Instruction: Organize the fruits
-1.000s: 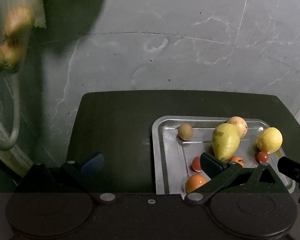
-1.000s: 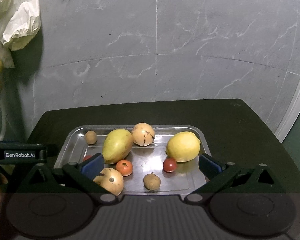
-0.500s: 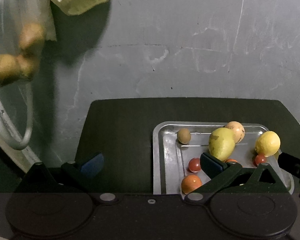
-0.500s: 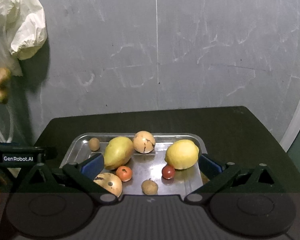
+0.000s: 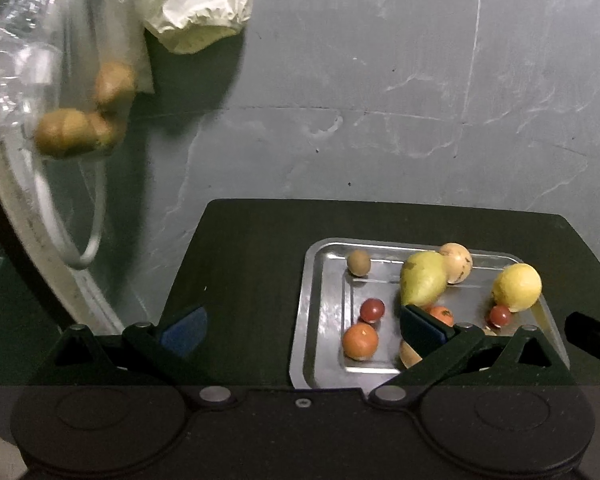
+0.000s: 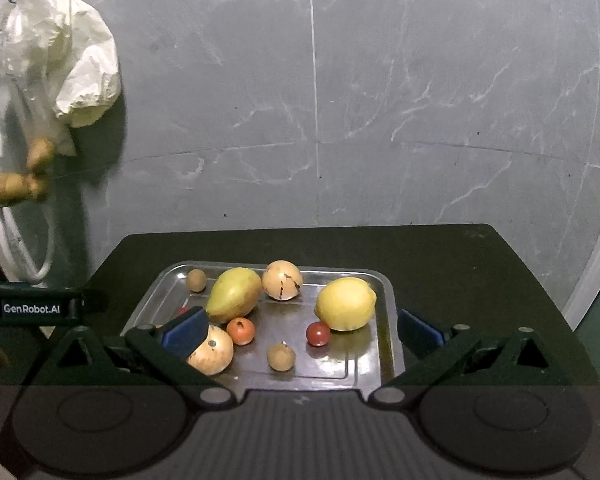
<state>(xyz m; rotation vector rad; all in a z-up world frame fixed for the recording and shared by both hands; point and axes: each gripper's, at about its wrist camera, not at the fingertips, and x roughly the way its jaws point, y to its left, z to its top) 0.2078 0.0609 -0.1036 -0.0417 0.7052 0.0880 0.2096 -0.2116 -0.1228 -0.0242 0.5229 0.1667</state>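
Observation:
A steel tray (image 6: 384, 320) (image 5: 324, 304) sits on a dark table (image 6: 460, 264) and holds several fruits. Among them are a green-yellow pear (image 6: 233, 294) (image 5: 422, 278), a lemon (image 6: 345, 304) (image 5: 517, 287), a cracked tan round fruit (image 6: 282, 280), small red tomatoes (image 6: 318, 334) (image 5: 372, 309) and a small orange (image 5: 360, 341). My right gripper (image 6: 302, 330) hovers open above the tray's near edge, nothing between its fingers. My left gripper (image 5: 302, 326) is open over the tray's left rim and the bare table, holding nothing.
A clear plastic bag with brown round fruits (image 5: 80, 120) (image 6: 20, 180) and a crumpled white bag (image 5: 204, 4) (image 6: 80, 72) hang at the left against the grey marble wall. A white cable loop (image 5: 80, 240) hangs below them. The table's left part (image 5: 240, 280) is bare.
Both cameras have pulled back and tilted up: the tray sits lower and smaller in view and the hanging bags have come further into view. Both grippers stayed open.

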